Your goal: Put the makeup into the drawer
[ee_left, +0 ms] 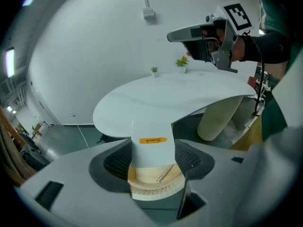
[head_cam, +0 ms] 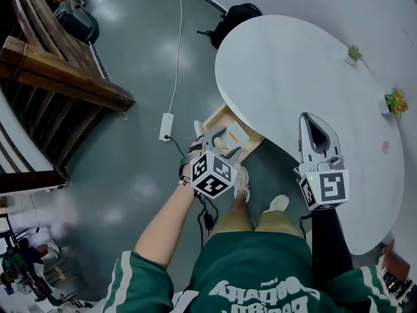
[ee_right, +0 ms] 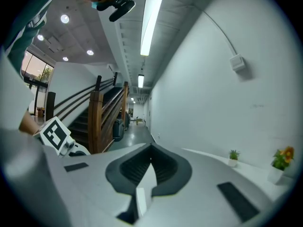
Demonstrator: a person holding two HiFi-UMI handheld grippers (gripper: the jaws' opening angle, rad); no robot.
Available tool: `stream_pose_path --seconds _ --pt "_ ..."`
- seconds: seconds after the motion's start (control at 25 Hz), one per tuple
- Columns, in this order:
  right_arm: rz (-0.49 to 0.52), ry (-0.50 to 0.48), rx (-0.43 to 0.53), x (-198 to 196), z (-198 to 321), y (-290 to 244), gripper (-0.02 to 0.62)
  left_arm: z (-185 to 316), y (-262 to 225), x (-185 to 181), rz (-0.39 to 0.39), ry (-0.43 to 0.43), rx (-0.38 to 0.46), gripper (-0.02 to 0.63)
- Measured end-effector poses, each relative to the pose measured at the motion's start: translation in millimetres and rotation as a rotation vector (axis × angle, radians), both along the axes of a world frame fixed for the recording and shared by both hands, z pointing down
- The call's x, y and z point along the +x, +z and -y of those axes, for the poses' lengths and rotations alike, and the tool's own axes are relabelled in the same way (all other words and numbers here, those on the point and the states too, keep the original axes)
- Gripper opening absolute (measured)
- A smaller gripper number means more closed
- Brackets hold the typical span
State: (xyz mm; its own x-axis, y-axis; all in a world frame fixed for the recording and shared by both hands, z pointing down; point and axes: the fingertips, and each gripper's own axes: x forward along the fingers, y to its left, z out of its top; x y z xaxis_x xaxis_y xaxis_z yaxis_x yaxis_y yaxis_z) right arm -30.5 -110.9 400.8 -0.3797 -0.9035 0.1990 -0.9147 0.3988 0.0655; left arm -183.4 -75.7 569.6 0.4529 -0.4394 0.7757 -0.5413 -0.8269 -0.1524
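A white makeup tube with an orange label (ee_left: pixel 152 148) stands between the pads of my left gripper (ee_left: pixel 152 155), which is shut on it. In the head view the left gripper (head_cam: pixel 220 142) points steeply down over an open wooden drawer (head_cam: pixel 244 134) under the edge of the round white table (head_cam: pixel 287 70). In the left gripper view the drawer's pale wood floor (ee_left: pixel 144 176) lies just below the tube, with a thin metallic stick (ee_left: pixel 164 174) in it. My right gripper (head_cam: pixel 313 119) hovers over the table to the right, its jaws together and holding nothing (ee_right: pixel 150 150).
Two small potted plants (head_cam: pixel 354 53) (head_cam: pixel 395 101) stand at the table's far side. On the grey floor lie a black bag (head_cam: pixel 236 17) and a power strip with its cable (head_cam: pixel 166 126). A wooden staircase (head_cam: pixel 62 70) runs along the left. The person's shoes (head_cam: pixel 242 182) are just below the drawer.
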Motion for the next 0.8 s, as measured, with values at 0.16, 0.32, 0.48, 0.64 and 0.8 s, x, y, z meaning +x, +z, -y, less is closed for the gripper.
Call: stream_pose_path --seconds 0.16,0.32,0.48,0.64,0.8 --pt "-0.007 0.024 -0.017 -2.9 9.4 12.0 0.005 6.6 39.4 -2.3 0.064 0.066 -0.085 0.285" --pt "-0.046 0.032 -0.025 -6.7 14.2 18.6 0.005 14.3 70.6 0.6 0.117 0.140 -0.141 0.285" --pt "-0.062 0.067 -0.039 2.3 16.4 22.6 0.005 20.2 100.7 5.8 0.174 0.219 -0.192 0.285" --pt "-0.072 0.108 -0.052 16.2 15.1 25.9 0.005 20.5 132.7 7.5 0.241 0.292 -0.242 0.285" --pt "-0.079 0.152 -0.073 33.7 11.3 33.2 0.005 22.6 160.7 11.2 0.309 0.366 -0.291 0.285"
